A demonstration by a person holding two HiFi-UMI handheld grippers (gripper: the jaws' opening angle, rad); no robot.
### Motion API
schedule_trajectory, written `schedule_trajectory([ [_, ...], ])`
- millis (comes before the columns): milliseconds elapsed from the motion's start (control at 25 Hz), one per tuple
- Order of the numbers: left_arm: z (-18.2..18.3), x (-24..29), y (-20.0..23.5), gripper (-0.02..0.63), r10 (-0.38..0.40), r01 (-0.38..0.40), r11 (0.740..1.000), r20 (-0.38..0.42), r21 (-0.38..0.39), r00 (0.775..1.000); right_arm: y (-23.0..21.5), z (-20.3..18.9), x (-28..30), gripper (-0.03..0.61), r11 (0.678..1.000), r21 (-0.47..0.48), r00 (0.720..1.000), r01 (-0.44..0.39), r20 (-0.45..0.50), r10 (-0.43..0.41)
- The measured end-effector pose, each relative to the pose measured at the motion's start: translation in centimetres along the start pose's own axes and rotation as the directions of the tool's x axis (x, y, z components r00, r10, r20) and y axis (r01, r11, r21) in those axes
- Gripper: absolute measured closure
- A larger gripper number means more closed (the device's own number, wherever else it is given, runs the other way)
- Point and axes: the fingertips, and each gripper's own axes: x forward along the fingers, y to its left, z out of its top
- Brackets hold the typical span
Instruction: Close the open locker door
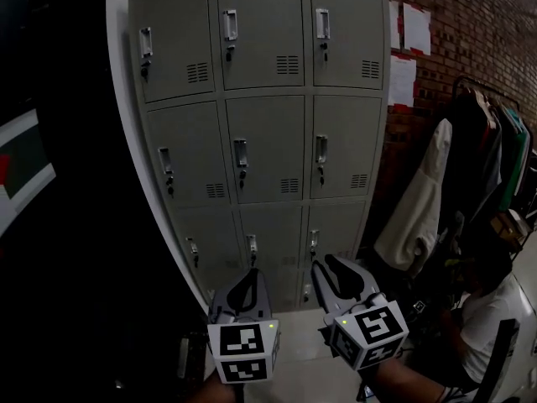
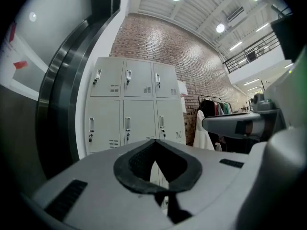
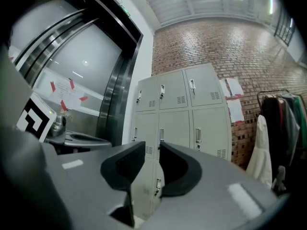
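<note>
Lockers (image 1: 264, 141) pale grey; brick wall (image 1: 470, 23) red-brown; hanging coat (image 1: 415, 208) white; marker cubes (image 1: 243, 353) black-and-white squares.

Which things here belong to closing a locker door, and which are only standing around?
For the job:
- lockers, every visible door looks shut
- left tool, shut
- right tool, slightly open and empty

Not part of it:
- hanging clothes
- white coat
- papers on the brick wall
- seated person
</note>
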Motion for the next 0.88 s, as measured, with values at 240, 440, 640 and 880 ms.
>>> schedule_trajectory([
  [240,-0.6,-3.4,0.5,0.609,0.013,-0.013,1.000,0.004,-0.002,1.000,2.3,-0.2,-1.9,0.577,0.999,0.023,1.000,0.023,0.014,-0.024],
  [440,0.2,-5.0,1.0,0.609,0.000,-0.001,1.000,0.021,0.011,1.000,4.4,0.8,-2.2,0.577,0.999,0.037,0.999,0.022,0.027,-0.023],
  [640,0.3,-6.0,1.9,0.609,-0.019,0.019,1.000,0.018,0.005,1.000,6.4,1.2,-2.0,0.577,1.000,0.017,1.000,0.020,0.018,-0.021],
  [880,0.3,-6.5,3.1,0.609,-0.026,0.026,1.000,0.025,-0.002,0.999,7.9,0.9,-1.6,0.577,1.000,0.022,1.000,0.018,-0.003,-0.018],
])
